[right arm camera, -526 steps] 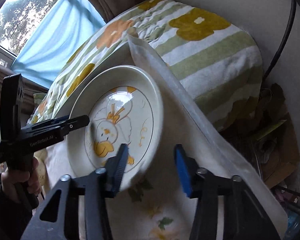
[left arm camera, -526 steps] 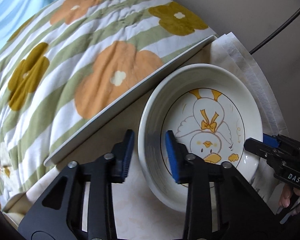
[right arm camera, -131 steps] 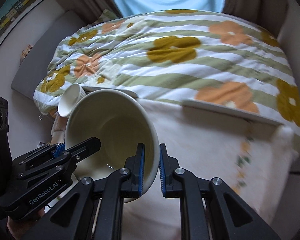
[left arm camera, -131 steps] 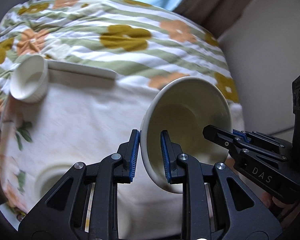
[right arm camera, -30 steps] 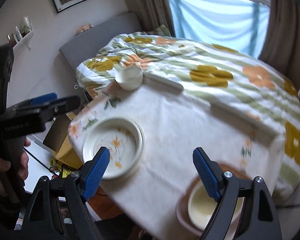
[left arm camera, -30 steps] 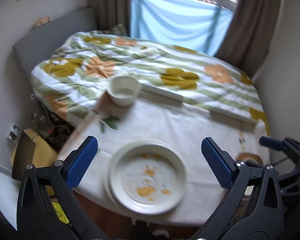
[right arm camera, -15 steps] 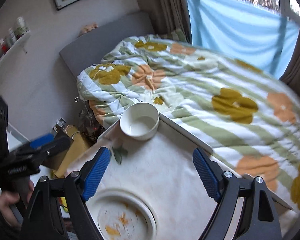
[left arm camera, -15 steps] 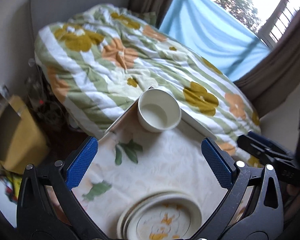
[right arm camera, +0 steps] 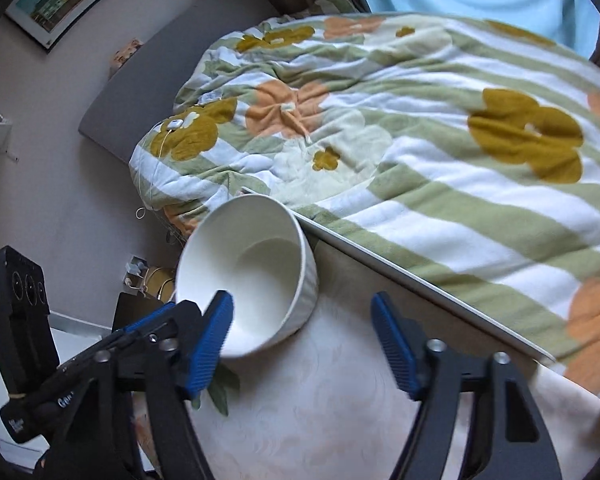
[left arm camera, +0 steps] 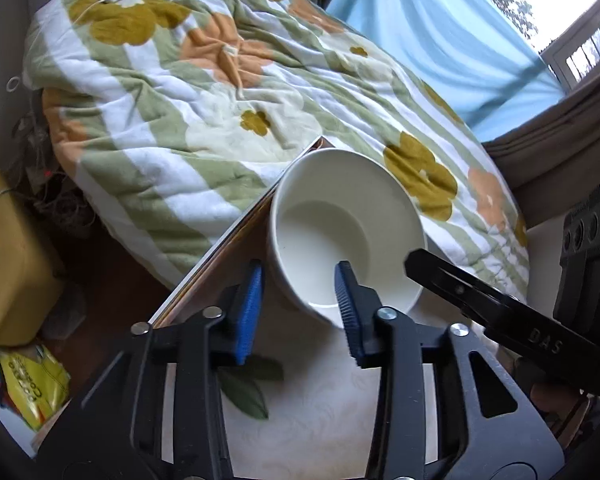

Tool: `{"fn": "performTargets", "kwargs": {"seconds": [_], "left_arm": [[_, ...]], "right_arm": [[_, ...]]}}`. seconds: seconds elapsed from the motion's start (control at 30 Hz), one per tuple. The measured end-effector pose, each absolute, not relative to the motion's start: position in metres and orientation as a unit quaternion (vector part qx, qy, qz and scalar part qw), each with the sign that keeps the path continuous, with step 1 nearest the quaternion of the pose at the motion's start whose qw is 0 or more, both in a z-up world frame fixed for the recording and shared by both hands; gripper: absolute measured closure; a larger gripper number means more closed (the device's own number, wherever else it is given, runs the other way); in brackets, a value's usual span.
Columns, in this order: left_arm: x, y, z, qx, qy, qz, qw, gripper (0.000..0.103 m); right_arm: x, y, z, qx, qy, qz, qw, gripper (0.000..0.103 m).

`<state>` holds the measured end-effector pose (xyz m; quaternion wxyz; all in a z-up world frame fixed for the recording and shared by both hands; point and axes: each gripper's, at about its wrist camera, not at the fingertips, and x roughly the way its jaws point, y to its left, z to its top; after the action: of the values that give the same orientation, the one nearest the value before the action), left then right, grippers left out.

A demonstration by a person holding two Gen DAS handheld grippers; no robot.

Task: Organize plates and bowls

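My left gripper (left arm camera: 298, 306) and right gripper (right arm camera: 302, 338) are black frames with ribbed blue pads (left arm camera: 249, 312) and silver screws (left arm camera: 385, 313); white "DAS" lettering (left arm camera: 545, 336) marks the right one beside the bowl (left arm camera: 346, 228).

Empty white bowl (left arm camera: 346, 232), table corner.

Both wrist views look steeply down, close on the same bowl (left arm camera: 346, 232)
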<state>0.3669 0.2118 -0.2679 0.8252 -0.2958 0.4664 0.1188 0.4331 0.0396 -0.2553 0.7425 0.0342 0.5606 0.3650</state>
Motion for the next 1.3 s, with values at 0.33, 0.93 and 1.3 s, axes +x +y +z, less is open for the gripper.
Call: {"fn": "performTargets", "kwargs": {"seconds": [0.33, 0.93, 1.3], "left_arm": [[0.372, 0.224, -0.283, -0.306, 0.459, 0.117, 0.826, 0.082], [0.35, 0.184, -0.219, -0.253, 0.437, 0.096, 0.858, 0.082], [0.295, 0.054, -0.141, -0.198, 0.431, 0.014, 0.88, 0.082]], "right_arm": [[0.439, 0.048, -0.272, 0.057, 0.554, 0.385, 0.736, 0.084], [0.41, 0.015, -0.225, 0.083, 0.52, 0.371, 0.765, 0.085], [0.323, -0.102, -0.14, 0.108, 0.487, 0.308, 0.81, 0.085]]}}
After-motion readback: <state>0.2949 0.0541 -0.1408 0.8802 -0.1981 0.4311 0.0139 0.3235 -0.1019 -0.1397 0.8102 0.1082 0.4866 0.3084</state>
